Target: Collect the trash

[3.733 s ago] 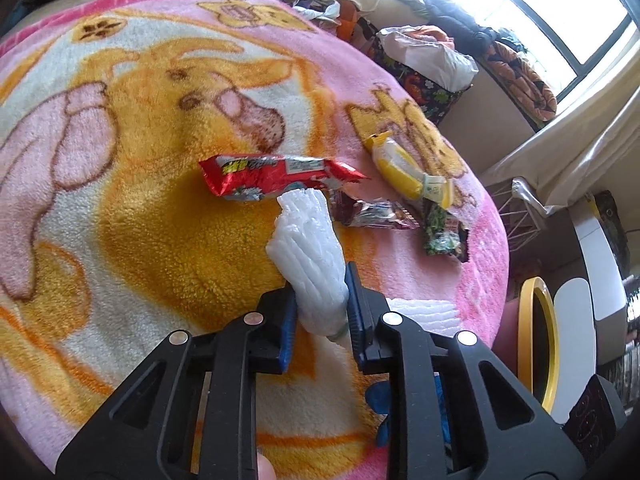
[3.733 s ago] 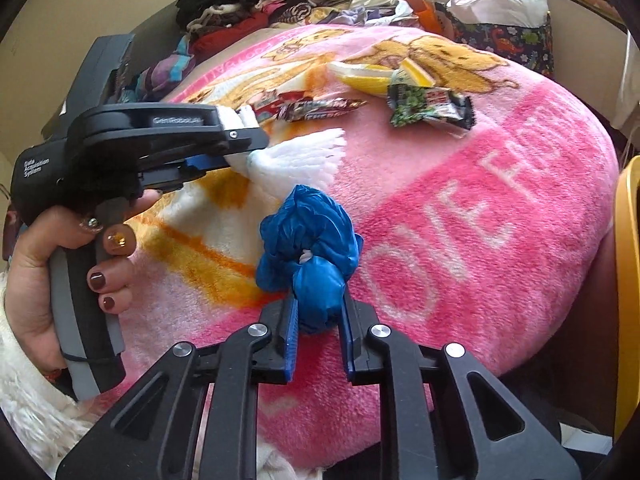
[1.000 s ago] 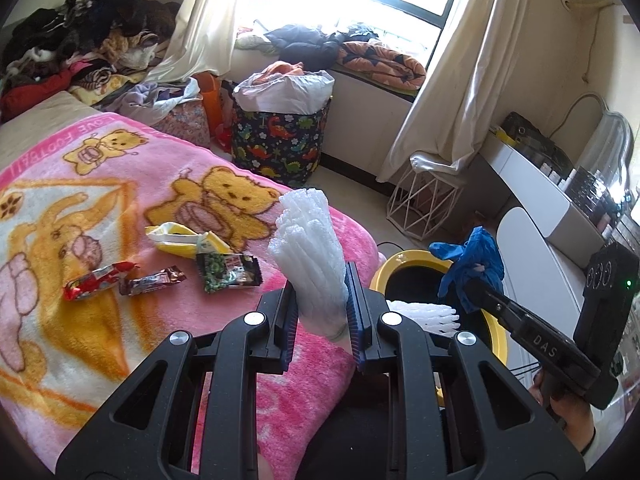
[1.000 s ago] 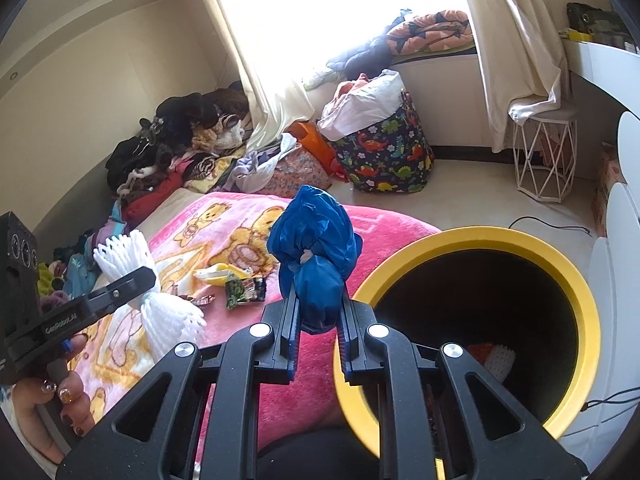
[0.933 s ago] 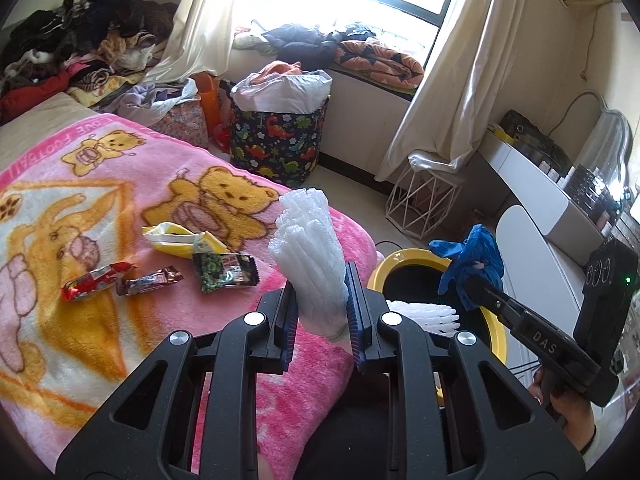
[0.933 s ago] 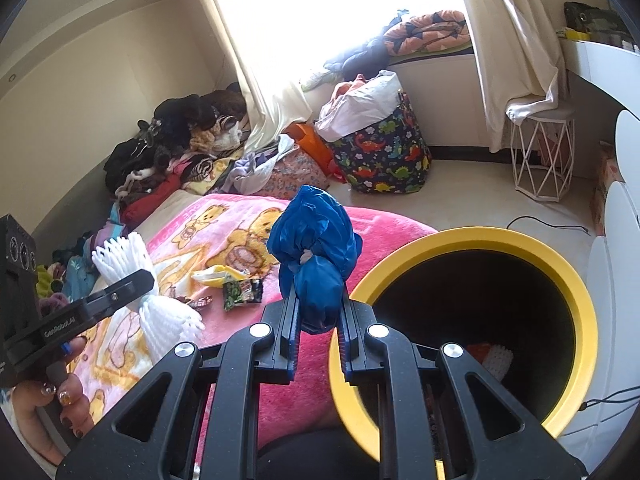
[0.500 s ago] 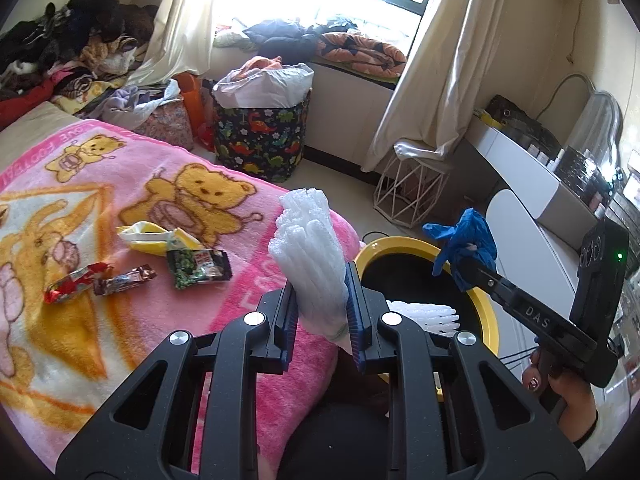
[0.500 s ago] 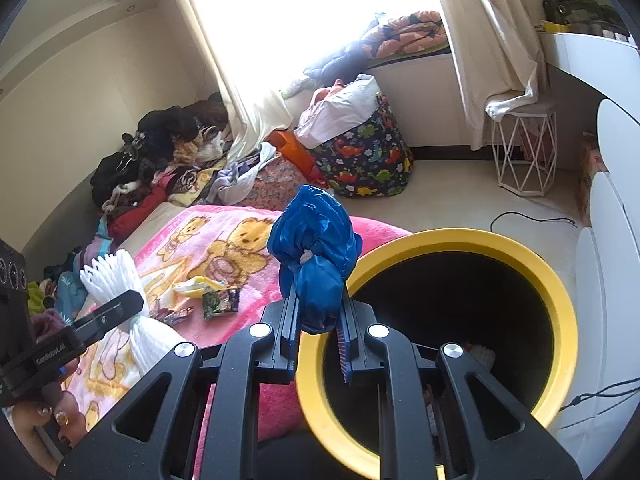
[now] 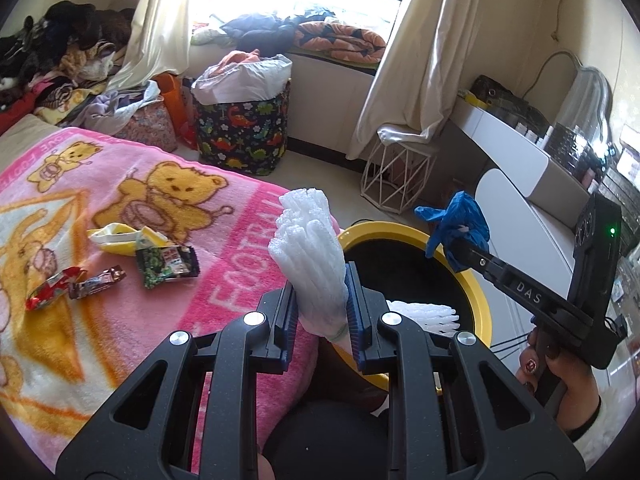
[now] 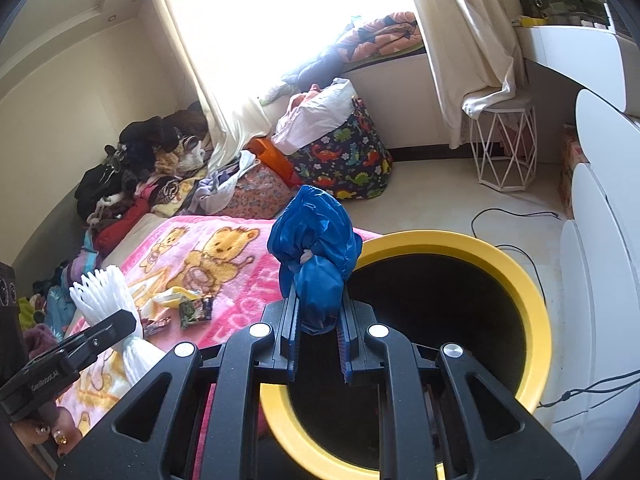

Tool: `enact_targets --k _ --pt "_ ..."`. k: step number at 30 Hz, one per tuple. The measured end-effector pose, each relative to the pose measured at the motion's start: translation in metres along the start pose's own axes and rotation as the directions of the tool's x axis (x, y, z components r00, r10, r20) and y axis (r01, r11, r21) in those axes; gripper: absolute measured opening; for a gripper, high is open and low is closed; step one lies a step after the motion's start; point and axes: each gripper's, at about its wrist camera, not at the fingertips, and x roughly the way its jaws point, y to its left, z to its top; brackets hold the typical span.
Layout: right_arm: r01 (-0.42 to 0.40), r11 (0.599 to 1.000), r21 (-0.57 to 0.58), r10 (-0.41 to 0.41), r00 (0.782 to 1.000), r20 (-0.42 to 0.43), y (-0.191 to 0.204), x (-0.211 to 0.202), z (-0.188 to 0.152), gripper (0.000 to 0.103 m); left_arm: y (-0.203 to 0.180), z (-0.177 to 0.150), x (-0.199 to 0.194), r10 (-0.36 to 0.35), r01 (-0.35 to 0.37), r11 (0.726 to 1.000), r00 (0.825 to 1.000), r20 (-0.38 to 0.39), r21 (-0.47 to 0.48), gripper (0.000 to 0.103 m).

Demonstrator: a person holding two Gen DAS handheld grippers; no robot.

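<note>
My left gripper (image 9: 320, 312) is clamped on a white foam fruit net (image 9: 310, 256), which stands upright between the blue pads just beside the yellow rim of the round bin (image 9: 478, 292). My right gripper (image 10: 316, 340) is clamped on a knotted blue plastic bag (image 10: 316, 240), held above the near edge of the bin's dark opening. Another white foam net (image 9: 424, 312) lies inside the bin. On the pink bear blanket (image 9: 120, 320) sit a green wrapper (image 9: 166, 266), a red wrapper (image 9: 50, 288) and a yellow wrapper (image 9: 116, 240).
</note>
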Motion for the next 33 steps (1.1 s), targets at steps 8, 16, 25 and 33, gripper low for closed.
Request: enact_targets --k 8,16,25,33 --pt "0.031 0.999 0.032 -0.031 1.0 -0.001 -0.021 0.002 0.0 0.015 -0.016 -0.003 0.015 -0.006 0.007 0.999 1.0 -0.021 0.042 0.016" --pt "0.06 0.997 0.054 -0.059 0.998 -0.007 -0.034 0.005 -0.004 0.015 -0.028 -0.008 0.032 -0.005 0.009 0.997 0.999 -0.052 0.071 0.016" --pt "0.094 0.993 0.078 -0.092 0.996 -0.022 -0.049 0.009 -0.009 0.015 -0.039 -0.014 0.056 0.008 0.001 0.995 0.996 -0.093 0.1 0.016" --pt "0.118 0.987 0.105 -0.115 0.993 -0.032 -0.065 0.011 -0.014 0.015 -0.054 -0.021 0.078 0.006 0.014 0.988 0.991 -0.133 0.151 0.016"
